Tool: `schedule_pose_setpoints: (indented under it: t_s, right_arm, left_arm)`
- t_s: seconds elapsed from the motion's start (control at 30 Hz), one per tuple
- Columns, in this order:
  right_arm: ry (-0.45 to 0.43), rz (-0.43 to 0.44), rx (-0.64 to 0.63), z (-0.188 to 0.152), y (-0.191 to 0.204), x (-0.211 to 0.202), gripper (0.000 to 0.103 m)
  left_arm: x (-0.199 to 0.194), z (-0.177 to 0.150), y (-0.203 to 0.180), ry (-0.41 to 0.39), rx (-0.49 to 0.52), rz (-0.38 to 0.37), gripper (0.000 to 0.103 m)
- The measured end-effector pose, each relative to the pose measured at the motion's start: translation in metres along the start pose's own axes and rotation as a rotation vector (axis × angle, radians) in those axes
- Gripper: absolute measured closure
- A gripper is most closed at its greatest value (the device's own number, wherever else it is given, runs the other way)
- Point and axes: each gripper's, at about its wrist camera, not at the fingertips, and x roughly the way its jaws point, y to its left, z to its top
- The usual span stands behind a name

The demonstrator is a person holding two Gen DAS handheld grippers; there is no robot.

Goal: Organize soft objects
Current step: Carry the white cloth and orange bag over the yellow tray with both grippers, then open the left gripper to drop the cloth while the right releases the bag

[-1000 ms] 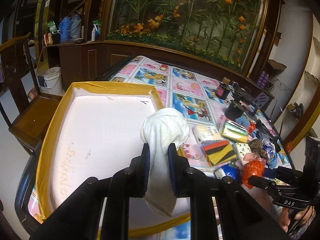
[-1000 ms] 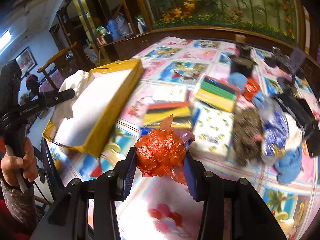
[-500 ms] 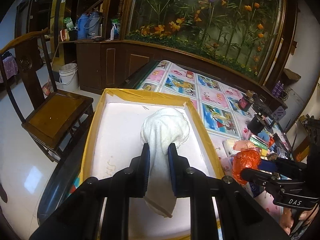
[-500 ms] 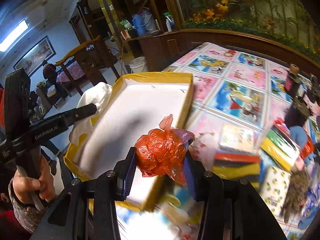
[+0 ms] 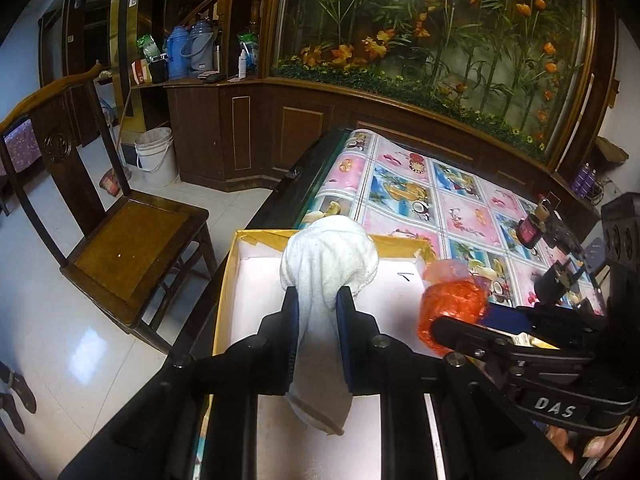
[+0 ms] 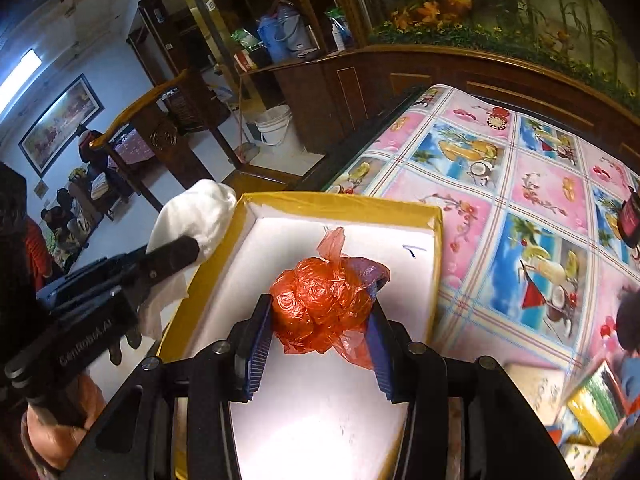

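My left gripper (image 5: 317, 300) is shut on a white cloth (image 5: 330, 262) and holds it above the yellow-rimmed white tray (image 5: 240, 280). The cloth's tail hangs down between the fingers. My right gripper (image 6: 320, 312) is shut on a crumpled orange plastic bag (image 6: 320, 300) and holds it over the same tray (image 6: 340, 202), near its far right part. In the right wrist view the left gripper (image 6: 176, 252) and the cloth (image 6: 192, 216) hang over the tray's left rim. In the left wrist view the orange bag (image 5: 452, 304) is to the right of the cloth.
The table has a colourful picture tablecloth (image 6: 540, 200). Sponges and other small items (image 6: 600, 404) lie at its right. A wooden chair (image 5: 128, 248) stands left of the table, and a white bucket (image 5: 154, 154) is on the floor behind it.
Both grippers have moved left from the pile of items to above the tray, each still holding its object. The orange bag now hangs over the tray's inside.
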Motion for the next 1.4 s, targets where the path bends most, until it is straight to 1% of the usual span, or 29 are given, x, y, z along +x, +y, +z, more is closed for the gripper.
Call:
schedule_pose_setpoints:
  t_s: [0.1,0.23,0.47,0.6,0.7,0.8,0.87,0.93,0.97,1.03,1.07,1.1,1.13,1.17,1.2,1.23,1.4]
  right_arm:
    - [0.010,-0.010,0.014,0.010,0.001,0.016,0.055]
    - [0.025,-0.051,0.006,0.019,0.000,0.036,0.055]
    - [0.068,-0.080,0.027,0.031,-0.015,0.072,0.055]
    - [0.092,-0.092,0.029,0.034,-0.018,0.090,0.055]
    - [0.094,-0.094,0.024,0.034,-0.016,0.097,0.054]
    - [0.092,-0.108,0.016,0.035,-0.016,0.102,0.052]
    - [0.095,-0.116,0.014,0.034,-0.017,0.104,0.051]
    - [0.112,-0.116,0.025,0.032,-0.020,0.106,0.050]
    - [0.120,-0.109,0.034,0.032,-0.022,0.107,0.048]
    - [0.123,-0.099,0.048,0.031,-0.025,0.106,0.047]
    - [0.120,-0.096,0.052,0.030,-0.026,0.104,0.047]
    - [0.115,-0.093,0.055,0.030,-0.026,0.102,0.043]
    - [0.107,-0.087,0.060,0.030,-0.026,0.098,0.040]
    - [0.100,-0.084,0.065,0.029,-0.026,0.095,0.034]
    - [0.091,-0.086,0.071,0.029,-0.027,0.092,0.027]
    - [0.084,-0.084,0.075,0.028,-0.027,0.088,0.025]
    - [0.063,-0.042,0.094,0.021,-0.030,0.073,0.025]
  left_arm:
    - [0.014,0.005,-0.001,0.007,0.000,0.008,0.086]
    - [0.035,0.009,0.005,0.035,-0.009,0.010,0.086]
    - [0.073,0.011,0.015,0.102,-0.019,0.027,0.086]
    - [0.086,0.010,0.022,0.137,-0.036,0.013,0.086]
    - [0.090,0.008,0.024,0.144,-0.038,0.013,0.085]
    - [0.092,0.007,0.028,0.142,-0.054,0.011,0.077]
    - [0.094,0.007,0.029,0.141,-0.062,0.026,0.066]
    - [0.094,0.006,0.031,0.147,-0.074,0.027,0.059]
    - [0.092,0.006,0.032,0.147,-0.077,0.021,0.058]
    - [0.086,0.005,0.034,0.138,-0.079,0.022,0.057]
    - [0.083,0.005,0.034,0.132,-0.081,0.019,0.053]
    - [0.080,0.005,0.034,0.126,-0.085,0.014,0.050]
    - [0.077,0.005,0.034,0.120,-0.089,0.012,0.042]
    - [0.073,0.004,0.035,0.111,-0.094,0.012,0.038]
    - [0.069,0.004,0.035,0.103,-0.099,0.010,0.037]
    - [0.066,0.003,0.036,0.098,-0.100,0.005,0.036]
    - [0.050,0.001,0.034,0.087,-0.099,-0.002,0.036]
